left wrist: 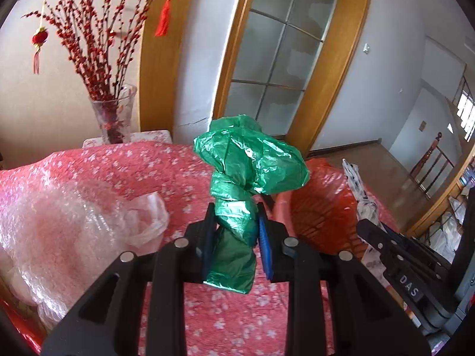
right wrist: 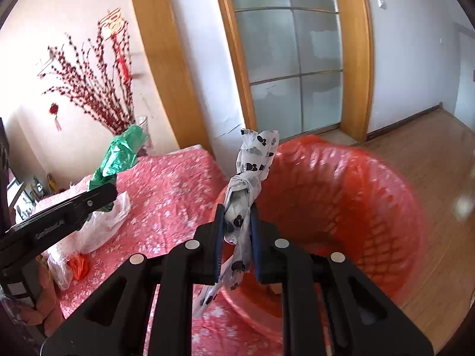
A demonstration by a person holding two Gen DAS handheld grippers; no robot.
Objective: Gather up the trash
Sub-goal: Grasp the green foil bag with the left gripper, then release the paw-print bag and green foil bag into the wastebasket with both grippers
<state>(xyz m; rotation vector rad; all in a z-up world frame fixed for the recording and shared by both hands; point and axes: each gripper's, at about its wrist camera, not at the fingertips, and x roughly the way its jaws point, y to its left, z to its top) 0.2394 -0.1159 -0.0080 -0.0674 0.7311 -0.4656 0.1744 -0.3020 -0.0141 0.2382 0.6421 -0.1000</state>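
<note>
Red bin [right wrist: 341, 195] motion-blurred; its base hidden behind gripper frame

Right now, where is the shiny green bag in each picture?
Left wrist view: the green bag fills the middle, pinched between the left gripper's jaws.
Right wrist view: the same bag sits small at the middle left, above the black left gripper.
Shared landmark: the vase of red branches stands behind the bag in both views.
</note>
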